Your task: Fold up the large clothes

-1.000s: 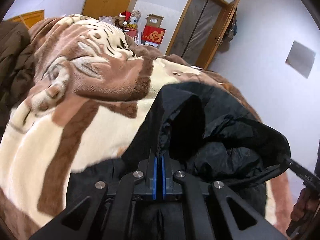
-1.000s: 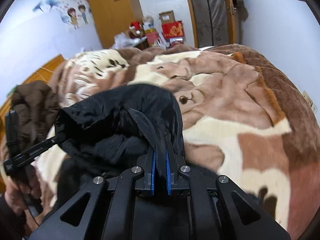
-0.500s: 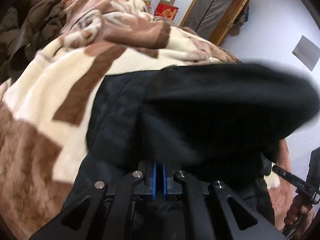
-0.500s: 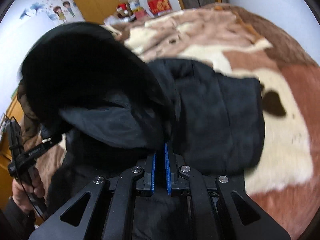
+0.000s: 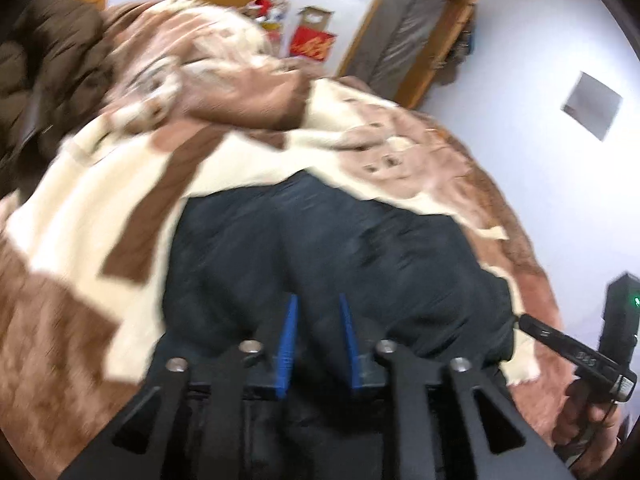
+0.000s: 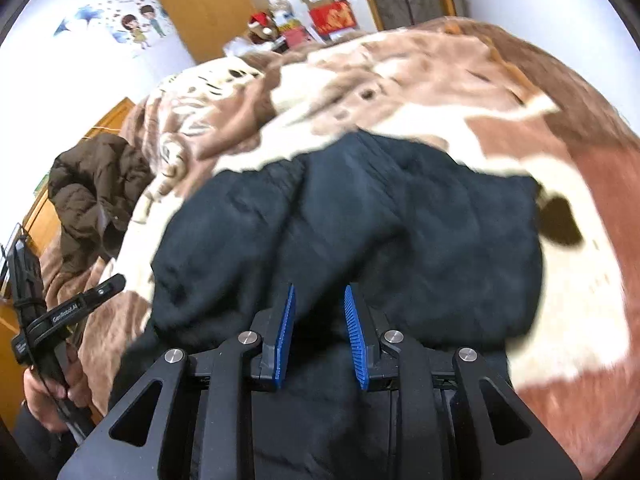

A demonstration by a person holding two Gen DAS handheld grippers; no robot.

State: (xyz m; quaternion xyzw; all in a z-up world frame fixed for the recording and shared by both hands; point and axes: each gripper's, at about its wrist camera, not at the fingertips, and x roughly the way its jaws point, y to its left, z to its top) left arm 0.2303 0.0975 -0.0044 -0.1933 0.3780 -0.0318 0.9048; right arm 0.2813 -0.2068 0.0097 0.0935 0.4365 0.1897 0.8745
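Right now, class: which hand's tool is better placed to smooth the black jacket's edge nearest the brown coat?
Left, probably. Its tool is opening over the black jacket, with the brown coat on its side.

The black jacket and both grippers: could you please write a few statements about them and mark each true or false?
1. The black jacket lies on a brown and cream blanket. True.
2. The left gripper is clamped on a sleeve. False: its jaws are opening, and nothing is pinched between them.
3. A brown coat lies off to the jacket's left in the right wrist view. True.
4. The right gripper holds the jacket up off the bed. False: its jaws are opening and the jacket lies on the blanket.
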